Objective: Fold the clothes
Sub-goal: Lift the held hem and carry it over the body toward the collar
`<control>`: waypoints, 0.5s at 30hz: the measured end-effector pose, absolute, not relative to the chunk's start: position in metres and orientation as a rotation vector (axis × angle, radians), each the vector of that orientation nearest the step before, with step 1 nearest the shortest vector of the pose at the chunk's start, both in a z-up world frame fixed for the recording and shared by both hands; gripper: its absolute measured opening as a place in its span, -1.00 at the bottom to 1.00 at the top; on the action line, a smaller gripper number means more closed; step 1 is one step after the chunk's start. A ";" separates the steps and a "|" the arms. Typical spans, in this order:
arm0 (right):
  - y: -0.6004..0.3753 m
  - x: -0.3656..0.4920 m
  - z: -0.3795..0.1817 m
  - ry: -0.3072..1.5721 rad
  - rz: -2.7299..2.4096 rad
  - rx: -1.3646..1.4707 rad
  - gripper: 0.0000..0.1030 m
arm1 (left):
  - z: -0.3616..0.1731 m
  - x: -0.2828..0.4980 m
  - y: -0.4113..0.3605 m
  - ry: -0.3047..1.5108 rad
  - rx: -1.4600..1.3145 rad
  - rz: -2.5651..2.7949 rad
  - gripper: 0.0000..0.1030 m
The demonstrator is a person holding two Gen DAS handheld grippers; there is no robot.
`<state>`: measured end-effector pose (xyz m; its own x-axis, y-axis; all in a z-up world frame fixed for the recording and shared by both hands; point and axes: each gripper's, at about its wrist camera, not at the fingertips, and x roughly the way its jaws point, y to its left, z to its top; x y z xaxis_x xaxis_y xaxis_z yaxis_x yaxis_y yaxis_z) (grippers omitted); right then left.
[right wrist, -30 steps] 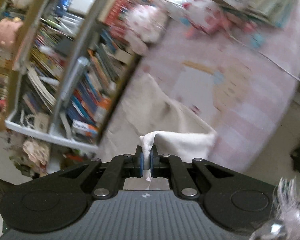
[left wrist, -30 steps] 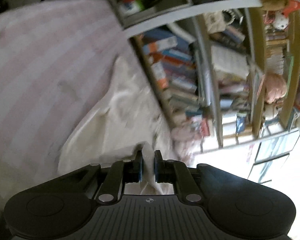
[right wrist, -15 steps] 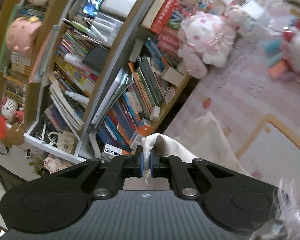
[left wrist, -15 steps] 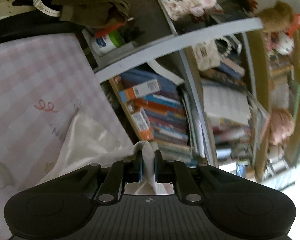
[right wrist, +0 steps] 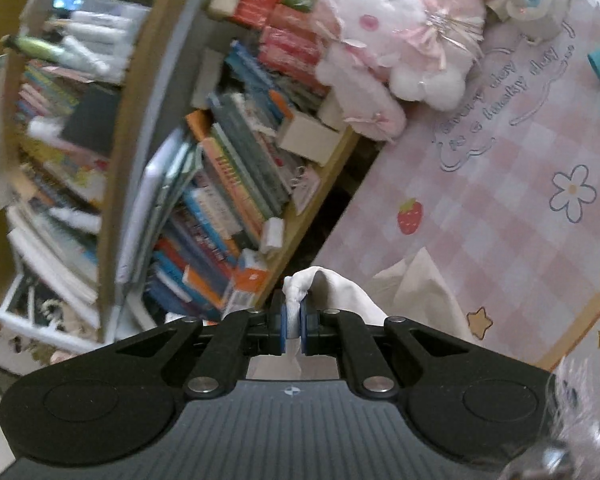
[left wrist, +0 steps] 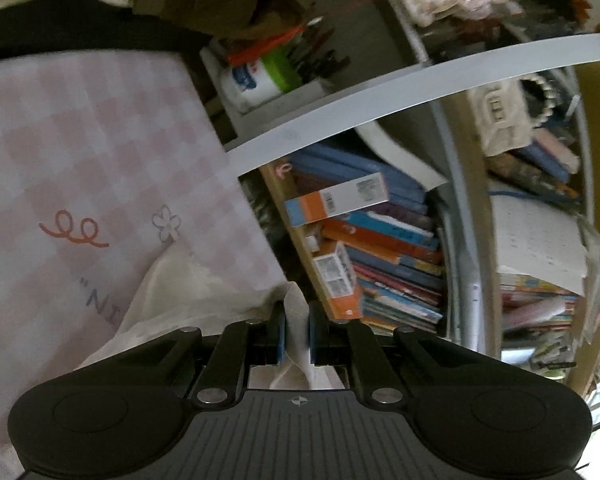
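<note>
A cream-white garment (left wrist: 180, 292) lies on a pink checked cloth (left wrist: 80, 140), one edge raised. My left gripper (left wrist: 297, 330) is shut on a bunched edge of it, which runs back between the blue pads. In the right wrist view the same cream-white garment (right wrist: 416, 292) trails down onto the pink checked cloth (right wrist: 520, 200). My right gripper (right wrist: 293, 326) is shut on another bunched corner, a knot of fabric poking out above the pads. Most of the garment is hidden below both grippers.
A crowded bookshelf (left wrist: 372, 248) stands close beyond the cloth's edge, also the bookshelf (right wrist: 220, 184) in the right view. A pink-and-white plush toy (right wrist: 404, 40) sits at the cloth's far side. A white cup of pens (left wrist: 256, 80) stands on a ledge.
Both grippers have tilted up and moved toward the bookshelf, still holding the garment. Less of the garment shows; the shelves and plush toy now fill the views.
</note>
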<state>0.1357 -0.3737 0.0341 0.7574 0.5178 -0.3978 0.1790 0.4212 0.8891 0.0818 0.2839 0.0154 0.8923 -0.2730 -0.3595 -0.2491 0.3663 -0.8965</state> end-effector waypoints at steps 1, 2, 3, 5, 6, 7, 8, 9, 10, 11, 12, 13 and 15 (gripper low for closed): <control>-0.372 0.139 0.031 0.720 0.221 1.146 -0.88 | 0.011 0.088 0.285 0.511 -1.212 -0.016 -0.82; -0.371 0.141 0.029 0.722 0.211 1.149 -0.88 | 0.008 0.094 0.287 0.525 -1.215 -0.014 -0.82; -0.369 0.143 0.027 0.722 0.203 1.146 -0.88 | 0.005 0.100 0.288 0.533 -1.216 -0.014 -0.82; -0.366 0.147 0.025 0.724 0.188 1.140 -0.88 | -0.002 0.110 0.291 0.540 -1.227 -0.018 -0.82; -0.365 0.149 0.023 0.720 0.180 1.142 -0.88 | -0.006 0.115 0.292 0.541 -1.236 -0.018 -0.82; -0.364 0.152 0.022 0.717 0.172 1.145 -0.88 | -0.009 0.119 0.292 0.542 -1.246 -0.018 -0.82; -0.364 0.155 0.019 0.714 0.163 1.154 -0.88 | -0.013 0.123 0.293 0.542 -1.255 -0.018 -0.82; -0.363 0.158 0.016 0.714 0.153 1.165 -0.88 | -0.017 0.127 0.294 0.544 -1.262 -0.016 -0.82; -0.363 0.161 0.012 0.715 0.142 1.176 -0.88 | -0.021 0.131 0.294 0.549 -1.267 -0.012 -0.82; -0.362 0.164 0.008 0.720 0.131 1.180 -0.88 | -0.024 0.134 0.294 0.557 -1.273 -0.004 -0.82; -0.361 0.168 0.003 0.725 0.120 1.184 -0.88 | -0.028 0.138 0.294 0.566 -1.278 0.004 -0.82; -0.360 0.171 -0.003 0.736 0.101 1.184 -0.88 | -0.033 0.142 0.294 0.584 -1.278 0.014 -0.82; -0.360 0.175 -0.015 0.758 0.060 1.188 -0.88 | -0.042 0.150 0.292 0.622 -1.274 0.036 -0.82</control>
<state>0.1753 -0.3598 -0.0148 0.7557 0.4224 -0.5005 0.3385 0.4023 0.8506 0.1504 0.2924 -0.0421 0.8363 -0.3090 -0.4530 -0.3595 0.3148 -0.8784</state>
